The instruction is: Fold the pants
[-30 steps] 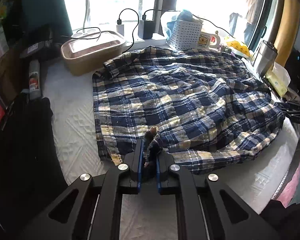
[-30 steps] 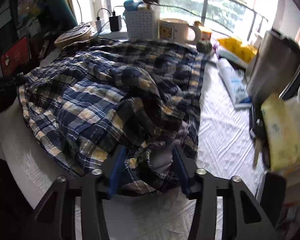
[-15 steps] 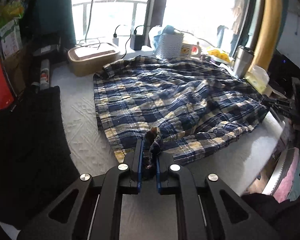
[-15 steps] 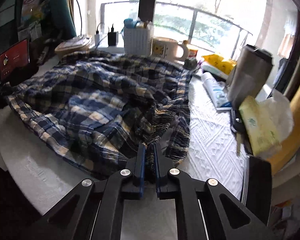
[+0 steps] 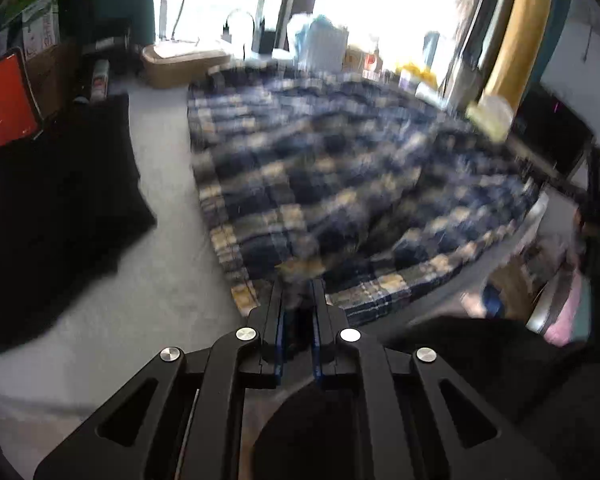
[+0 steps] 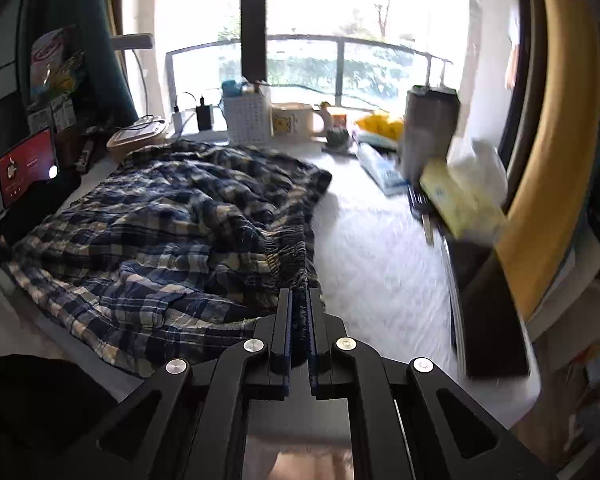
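Note:
The blue, navy and cream plaid pants (image 5: 340, 168) lie spread and rumpled on the white textured table cover (image 5: 156, 264). My left gripper (image 5: 297, 286) is shut on a bunch of the near hem edge of the pants. My right gripper (image 6: 299, 294) is shut on the gathered elastic waistband (image 6: 288, 248) of the pants (image 6: 172, 232) at their right end. Both hold the cloth raised a little above the table. The left wrist view is blurred by motion.
A black cloth (image 5: 56, 196) and a red-screened tablet (image 5: 4, 104) lie at the left. A tan lidded box (image 6: 138, 140), chargers, a white basket (image 6: 246, 120), a mug (image 6: 292, 120), a steel tumbler (image 6: 428, 128) and a yellow tissue pack (image 6: 456, 200) line the back and right.
Both grippers have pulled back toward the near table edge and risen, drawing the pants with them. The right gripper closed on the waistband one second ago and stays shut.

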A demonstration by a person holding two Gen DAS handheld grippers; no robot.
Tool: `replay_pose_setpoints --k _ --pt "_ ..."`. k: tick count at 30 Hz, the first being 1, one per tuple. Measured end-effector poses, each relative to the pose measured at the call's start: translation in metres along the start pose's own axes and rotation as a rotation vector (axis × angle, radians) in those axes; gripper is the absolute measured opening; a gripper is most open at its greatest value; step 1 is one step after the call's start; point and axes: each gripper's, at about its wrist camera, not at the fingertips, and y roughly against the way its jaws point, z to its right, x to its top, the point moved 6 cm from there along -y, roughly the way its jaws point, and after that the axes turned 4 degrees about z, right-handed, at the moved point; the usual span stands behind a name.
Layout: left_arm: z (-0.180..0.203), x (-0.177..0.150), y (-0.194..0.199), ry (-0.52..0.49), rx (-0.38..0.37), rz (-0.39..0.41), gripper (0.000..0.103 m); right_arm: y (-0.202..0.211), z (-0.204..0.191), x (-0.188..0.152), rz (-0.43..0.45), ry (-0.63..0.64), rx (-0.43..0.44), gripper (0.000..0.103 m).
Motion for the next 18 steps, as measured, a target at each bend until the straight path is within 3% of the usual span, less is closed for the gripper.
replay_pose_setpoints --k 7,9,11,12,14,17,18 --pt "0.002 -0.010 0.003 -0.020 -0.032 -0.007 0.011 -0.029 0.007 -0.029 -0.065 -0.013 -0.052 0.006" --pt "0.001 -0.008 0.007 -0.040 -0.022 0.006 0.021 -0.027 0.010 -0.029 -0.063 -0.017 -0.054 0.006" --pt "-0.004 -0.001 0.019 -0.041 -0.006 0.046 0.049 -0.022 0.010 -0.028 -0.058 -0.008 -0.062 0.006" --pt "-0.009 0.003 0.025 -0.034 0.002 0.073 0.052 -0.018 0.010 -0.026 -0.050 -0.006 -0.058 0.006" --pt "-0.021 0.022 0.037 -0.009 0.032 0.144 0.056 -0.009 0.010 -0.018 -0.025 0.000 -0.067 0.019" --pt "-0.034 0.048 0.036 -0.001 0.071 0.197 0.064 0.002 0.012 -0.005 0.015 -0.004 -0.078 0.034" --pt "-0.035 0.053 0.032 -0.004 0.081 0.202 0.064 0.003 0.013 -0.002 0.024 -0.002 -0.080 0.034"
